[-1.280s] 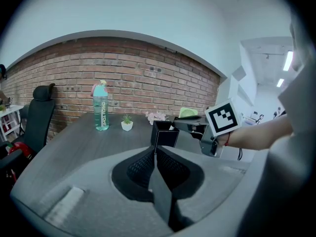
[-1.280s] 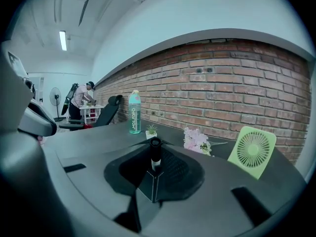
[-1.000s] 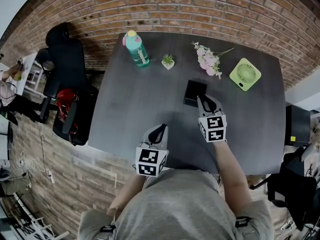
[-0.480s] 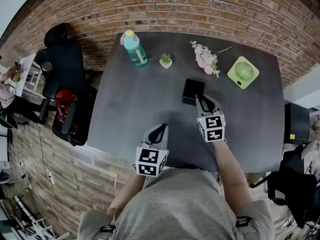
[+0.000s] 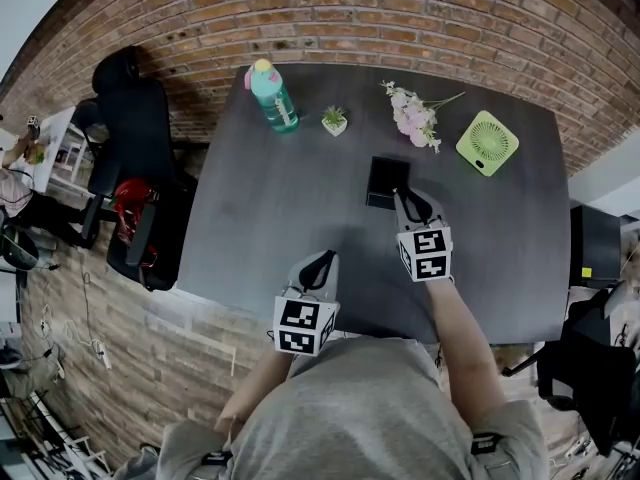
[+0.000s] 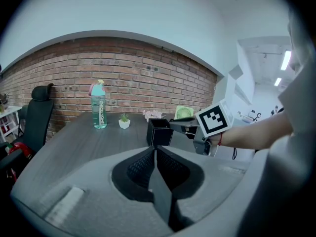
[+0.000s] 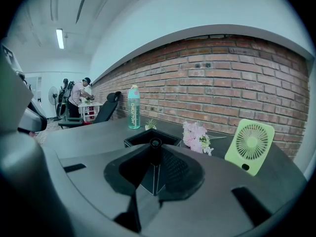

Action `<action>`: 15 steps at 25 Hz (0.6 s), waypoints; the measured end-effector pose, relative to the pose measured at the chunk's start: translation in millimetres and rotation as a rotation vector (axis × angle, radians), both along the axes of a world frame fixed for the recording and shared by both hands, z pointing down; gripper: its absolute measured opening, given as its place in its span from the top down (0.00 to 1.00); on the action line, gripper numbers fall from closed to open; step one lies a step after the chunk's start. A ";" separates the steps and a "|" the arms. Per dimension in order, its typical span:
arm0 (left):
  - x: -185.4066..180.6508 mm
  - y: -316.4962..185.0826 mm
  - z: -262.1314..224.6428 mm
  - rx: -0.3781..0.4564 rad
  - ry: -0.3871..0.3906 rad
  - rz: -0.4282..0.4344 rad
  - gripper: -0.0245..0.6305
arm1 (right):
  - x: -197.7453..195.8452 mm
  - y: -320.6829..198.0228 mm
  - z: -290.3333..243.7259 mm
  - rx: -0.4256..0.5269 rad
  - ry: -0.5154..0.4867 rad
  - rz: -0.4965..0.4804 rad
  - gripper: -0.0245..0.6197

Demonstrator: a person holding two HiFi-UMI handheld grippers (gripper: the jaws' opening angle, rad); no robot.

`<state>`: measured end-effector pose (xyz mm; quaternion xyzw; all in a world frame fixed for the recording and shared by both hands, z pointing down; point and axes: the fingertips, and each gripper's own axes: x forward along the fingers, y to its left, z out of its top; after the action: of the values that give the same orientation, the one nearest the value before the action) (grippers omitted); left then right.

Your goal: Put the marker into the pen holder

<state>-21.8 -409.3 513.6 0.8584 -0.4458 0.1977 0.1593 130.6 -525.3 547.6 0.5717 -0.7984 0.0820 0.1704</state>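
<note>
The pen holder (image 5: pixel 388 182) is a black open square box near the middle of the dark table (image 5: pixel 260 218). My right gripper (image 5: pixel 410 201) sits just at its near edge and is shut on a black marker (image 7: pixel 155 144), whose round end shows between the jaws. That end points at the holder's opening (image 7: pixel 148 135). In the left gripper view the right gripper (image 6: pixel 180 124) reaches to the holder's (image 6: pixel 159 131) top rim. My left gripper (image 5: pixel 318 262) hangs over the table's near edge, its jaws shut with nothing between them (image 6: pixel 155 154).
At the table's far side stand a teal bottle (image 5: pixel 272 96), a small potted plant (image 5: pixel 335 120), a pink flower sprig (image 5: pixel 416 118) and a green fan (image 5: pixel 488 145). A black chair (image 5: pixel 130 128) stands left of the table, and a brick wall runs behind.
</note>
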 end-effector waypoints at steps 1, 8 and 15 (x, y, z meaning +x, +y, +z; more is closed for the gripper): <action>-0.9 1.1 0.0 0.000 0.000 -0.002 0.92 | 0.1 0.3 0.1 0.001 0.000 0.002 0.86; -5.2 9.9 -3.3 0.012 0.008 -0.006 0.92 | 0.2 -0.2 -0.6 -0.001 0.011 0.010 0.86; -6.0 28.5 -6.6 0.020 0.013 0.002 0.92 | 0.1 14.0 -9.1 -0.003 0.016 0.007 0.85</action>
<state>-27.8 -380.8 507.0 0.8616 -0.4459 0.1877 0.1537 130.7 -511.3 538.6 0.5749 -0.7948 0.0793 0.1776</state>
